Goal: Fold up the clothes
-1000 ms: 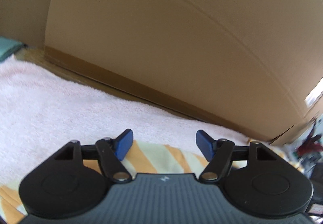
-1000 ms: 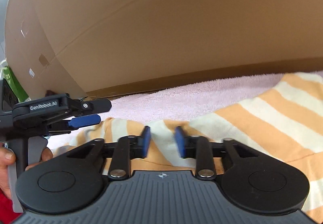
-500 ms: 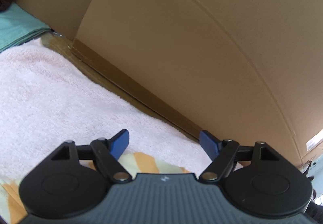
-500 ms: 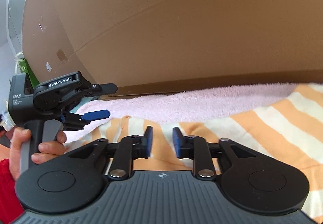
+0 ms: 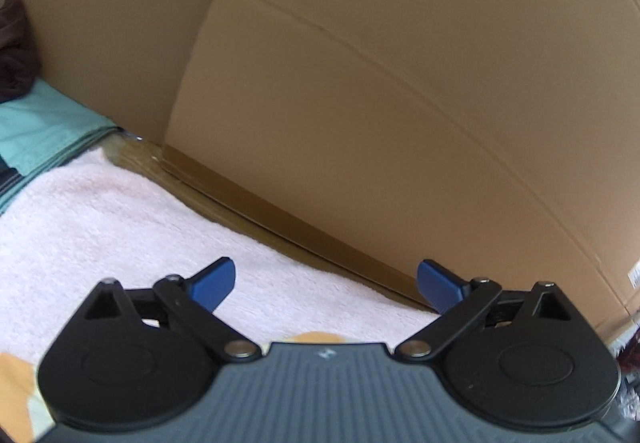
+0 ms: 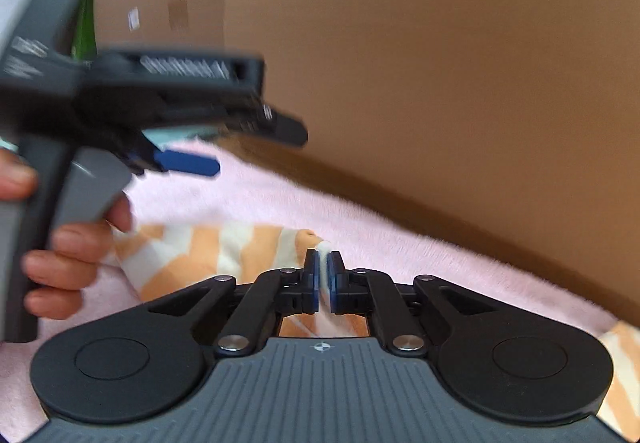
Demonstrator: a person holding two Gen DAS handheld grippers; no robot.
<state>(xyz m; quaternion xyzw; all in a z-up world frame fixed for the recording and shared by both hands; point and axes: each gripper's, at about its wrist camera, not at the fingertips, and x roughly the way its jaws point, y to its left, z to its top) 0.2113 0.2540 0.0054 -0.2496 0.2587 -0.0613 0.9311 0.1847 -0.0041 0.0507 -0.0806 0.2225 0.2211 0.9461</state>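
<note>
The right gripper (image 6: 324,275) pinches the orange-and-cream striped garment (image 6: 208,251) by its edge, seemingly to fold it, while the left gripper (image 5: 324,285) gapes wide, empty.

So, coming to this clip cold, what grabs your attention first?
The large brown cardboard wall fills the background of both views. In the right wrist view, the right tool is pinched shut on an edge of the orange-and-cream striped garment, which lies on the fluffy pale pink towel. At the left of that view, the left tool, held by a hand, appears motion-blurred; its own view shows it wide open.
</note>
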